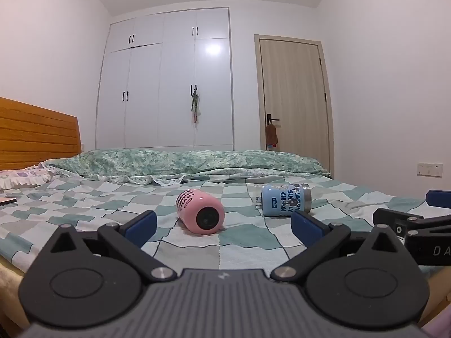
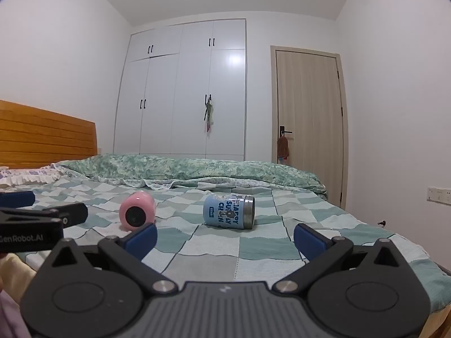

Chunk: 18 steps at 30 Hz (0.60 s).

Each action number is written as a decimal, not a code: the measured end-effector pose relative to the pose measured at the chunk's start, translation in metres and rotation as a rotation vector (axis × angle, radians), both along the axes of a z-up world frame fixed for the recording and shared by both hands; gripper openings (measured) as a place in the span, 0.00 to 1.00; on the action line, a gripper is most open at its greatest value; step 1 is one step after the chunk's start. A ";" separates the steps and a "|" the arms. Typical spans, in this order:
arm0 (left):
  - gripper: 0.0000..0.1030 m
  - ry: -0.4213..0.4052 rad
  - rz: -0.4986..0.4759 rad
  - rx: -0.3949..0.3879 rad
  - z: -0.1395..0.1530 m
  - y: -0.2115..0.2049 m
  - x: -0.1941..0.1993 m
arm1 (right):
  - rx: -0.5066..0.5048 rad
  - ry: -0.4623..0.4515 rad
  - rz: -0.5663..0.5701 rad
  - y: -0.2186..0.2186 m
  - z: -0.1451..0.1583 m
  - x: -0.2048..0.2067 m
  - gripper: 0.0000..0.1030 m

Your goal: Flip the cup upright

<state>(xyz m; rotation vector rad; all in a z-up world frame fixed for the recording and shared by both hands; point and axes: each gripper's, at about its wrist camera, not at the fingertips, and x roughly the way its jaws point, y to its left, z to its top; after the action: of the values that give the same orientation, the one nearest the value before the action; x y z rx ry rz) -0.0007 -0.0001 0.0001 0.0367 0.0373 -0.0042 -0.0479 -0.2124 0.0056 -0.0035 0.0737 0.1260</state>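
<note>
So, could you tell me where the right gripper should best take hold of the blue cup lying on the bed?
Probably across the blue cup's printed middle. It lies on its side with the steel rim end toward the door, so its round wall faces the open right gripper. Come straight in from the near side, fingers above and below the wall, then rotate it upright.

A home bedroom. A bed (image 1: pixel 239 236) with a checked green sheet, a rumpled floral quilt (image 1: pixel 180 163) and a slatted wooden headboard (image 1: pixel 36 132) fills the foreground. Behind it stand a white built-in wardrobe (image 1: pixel 166 84) and a closed pale door (image 1: pixel 293 93).
</note>
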 end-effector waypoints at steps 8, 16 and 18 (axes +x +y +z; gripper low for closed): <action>1.00 -0.016 0.007 -0.004 0.001 0.000 -0.005 | -0.001 -0.003 -0.002 0.000 0.000 0.000 1.00; 1.00 -0.009 -0.006 0.003 0.003 -0.009 -0.011 | -0.001 -0.003 -0.001 0.000 0.000 0.000 1.00; 1.00 -0.010 -0.006 -0.001 0.003 -0.006 -0.009 | -0.001 -0.004 -0.001 -0.001 -0.001 0.000 1.00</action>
<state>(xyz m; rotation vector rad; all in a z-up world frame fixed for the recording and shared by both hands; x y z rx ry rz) -0.0097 -0.0061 0.0027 0.0355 0.0274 -0.0101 -0.0479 -0.2138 0.0048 -0.0051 0.0700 0.1252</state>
